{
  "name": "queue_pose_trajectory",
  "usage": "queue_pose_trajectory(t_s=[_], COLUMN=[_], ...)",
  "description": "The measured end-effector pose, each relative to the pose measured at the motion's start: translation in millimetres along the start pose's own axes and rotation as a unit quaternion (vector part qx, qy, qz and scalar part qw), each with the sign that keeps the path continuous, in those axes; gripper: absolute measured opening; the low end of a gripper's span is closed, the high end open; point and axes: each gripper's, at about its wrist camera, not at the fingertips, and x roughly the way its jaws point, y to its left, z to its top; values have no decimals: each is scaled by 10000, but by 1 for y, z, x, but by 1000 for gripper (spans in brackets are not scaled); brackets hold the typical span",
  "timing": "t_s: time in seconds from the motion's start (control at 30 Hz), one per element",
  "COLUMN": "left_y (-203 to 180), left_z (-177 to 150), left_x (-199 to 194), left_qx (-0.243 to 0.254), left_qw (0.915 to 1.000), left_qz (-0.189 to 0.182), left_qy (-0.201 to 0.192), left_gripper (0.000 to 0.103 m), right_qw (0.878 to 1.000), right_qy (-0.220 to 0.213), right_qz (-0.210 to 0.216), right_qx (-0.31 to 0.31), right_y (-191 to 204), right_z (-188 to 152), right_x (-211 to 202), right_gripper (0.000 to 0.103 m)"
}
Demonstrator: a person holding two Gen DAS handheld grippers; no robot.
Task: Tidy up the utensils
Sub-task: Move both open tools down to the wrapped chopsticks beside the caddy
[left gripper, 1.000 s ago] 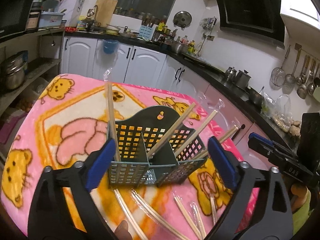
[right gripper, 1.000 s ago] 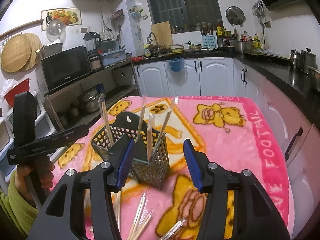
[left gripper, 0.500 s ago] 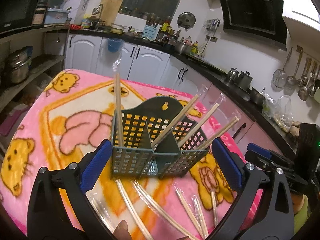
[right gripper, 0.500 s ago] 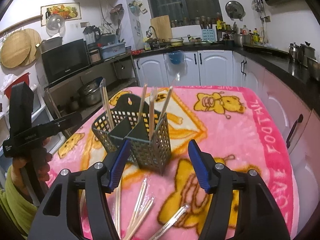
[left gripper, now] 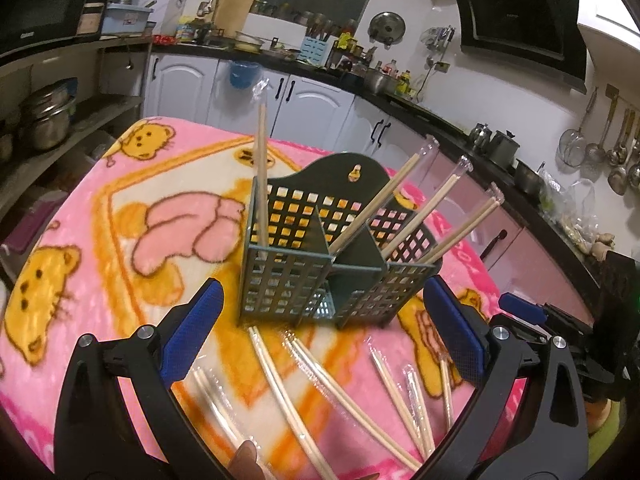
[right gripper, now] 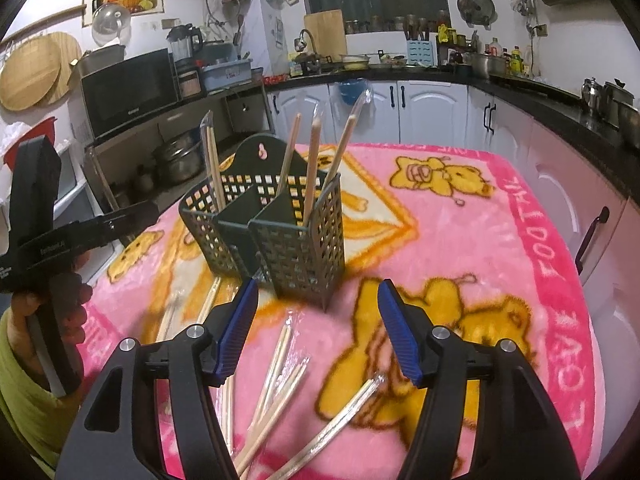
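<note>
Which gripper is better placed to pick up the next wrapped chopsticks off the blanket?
Probably the right gripper: its open jaws sit just above a loose pair of chopsticks. The left gripper is open too, but the caddy fills its gap.

Pink blanket point(left gripper: 100, 240) with yellow bears, dark green grid-patterned caddy point(left gripper: 304, 280), blue-padded tongs point(right gripper: 316, 320)

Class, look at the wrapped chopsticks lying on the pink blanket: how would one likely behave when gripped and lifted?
The wrapped chopsticks look thin and straight, so probably stiff and light. Their clear plastic sleeves look glossy, so a pair may slip. Held near one end, a long stick would likely swing down; the soft blanket probably stops rolling.
</note>
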Motion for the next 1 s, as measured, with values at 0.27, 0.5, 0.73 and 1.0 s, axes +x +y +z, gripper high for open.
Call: queue_pose_trajectory(t_s=[0.27, 0.5, 0.73, 1.0], left_y=[8, 14, 26, 50], left_z=[-12, -25, -40, -56], left_x=[4, 10, 16, 21], left_qx=[-95, -171, -283, -506], left_qw=[9998, 9991, 9975, 9941], left_qz=[91, 177, 312, 504], left_qy=[142, 334, 560, 821], left_gripper=[92, 92, 92, 92], right_qw=[9999, 9995, 9980, 9950], right_qy=[138, 294, 613, 917], right_qz=[-28, 11, 143, 395], right_qx=[-41, -145, -49, 79], right_y=[4, 11, 9, 10], right_z=[-13, -22, -35, -46], right_x=[7, 14, 29, 43], right_gripper=[60, 60, 60, 60])
